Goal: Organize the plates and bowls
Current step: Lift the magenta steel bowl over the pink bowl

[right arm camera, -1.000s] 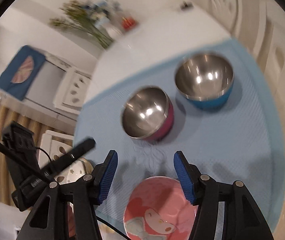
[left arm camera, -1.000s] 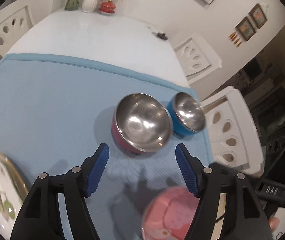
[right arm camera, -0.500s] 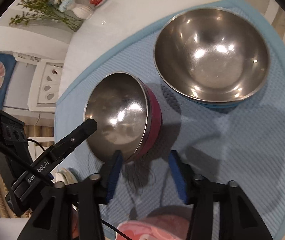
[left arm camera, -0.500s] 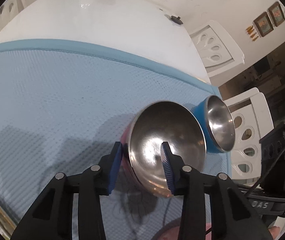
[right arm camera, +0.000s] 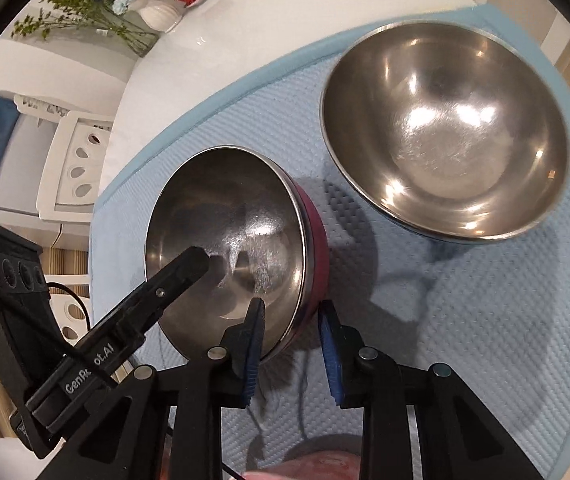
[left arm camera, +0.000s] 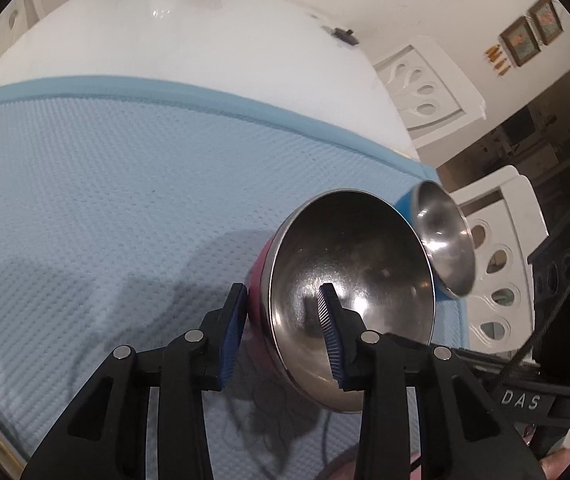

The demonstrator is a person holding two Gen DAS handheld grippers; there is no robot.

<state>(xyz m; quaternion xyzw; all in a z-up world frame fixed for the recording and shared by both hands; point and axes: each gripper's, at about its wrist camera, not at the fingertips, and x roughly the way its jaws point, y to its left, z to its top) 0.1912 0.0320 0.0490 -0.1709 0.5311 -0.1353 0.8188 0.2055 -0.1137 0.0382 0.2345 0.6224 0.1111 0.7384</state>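
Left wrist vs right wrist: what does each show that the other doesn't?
Left wrist only: framed pictures on the wall.

Right wrist only: the flower vase, and the blue bowl's whole interior.

Both: the pink bowl, its rim straddled by the left gripper and right gripper, on the blue mat.

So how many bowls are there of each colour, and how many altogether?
Pink bowl: 1, with both hand-held grippers at its rim
Blue bowl: 1
Total bowls: 2
A pink thing at the bottom edge is too cut off to count.
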